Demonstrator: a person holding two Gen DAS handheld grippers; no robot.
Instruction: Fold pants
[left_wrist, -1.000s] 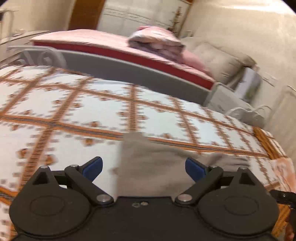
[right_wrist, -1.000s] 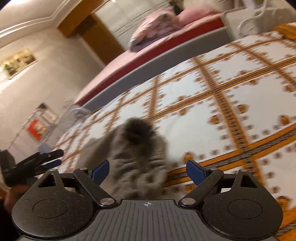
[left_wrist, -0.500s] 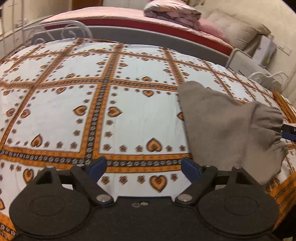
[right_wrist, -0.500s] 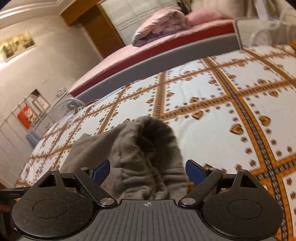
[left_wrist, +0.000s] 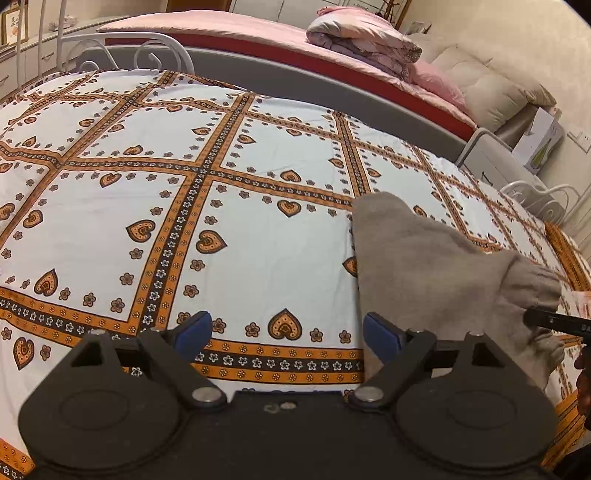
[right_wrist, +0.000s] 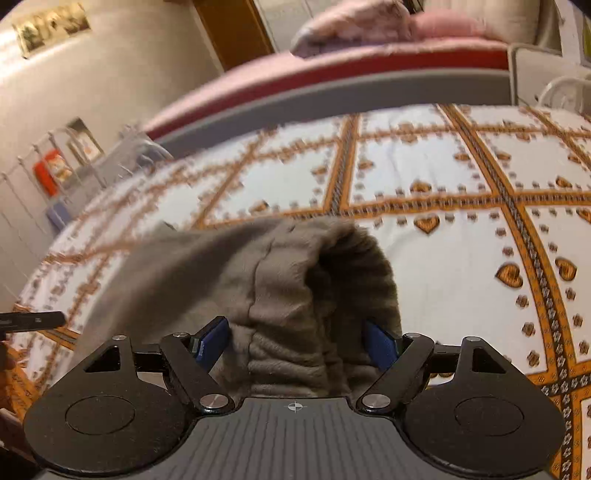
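Observation:
Grey-brown pants (left_wrist: 436, 266) lie bunched on the patterned bedspread (left_wrist: 221, 221), to the right in the left wrist view. My left gripper (left_wrist: 286, 334) is open and empty, just left of the pants, above the bedspread. In the right wrist view the pants' ribbed elastic waistband (right_wrist: 295, 295) sits between the blue pads of my right gripper (right_wrist: 295, 341), whose jaws stand wide open around the cloth. The tip of the right gripper (left_wrist: 557, 320) shows at the right edge of the left wrist view, next to the waistband.
A second bed with a pink cover (left_wrist: 258, 33), a folded quilt (left_wrist: 362, 37) and cushions (left_wrist: 491, 88) stands beyond a grey rail (left_wrist: 314, 85). White metal bed frames (left_wrist: 155, 55) rise at the ends. A white box (left_wrist: 543, 140) sits at far right.
My left gripper has swung left off the pants and now faces bare bedspread. The pants have settled onto the bed, and my right gripper has moved in around the waistband.

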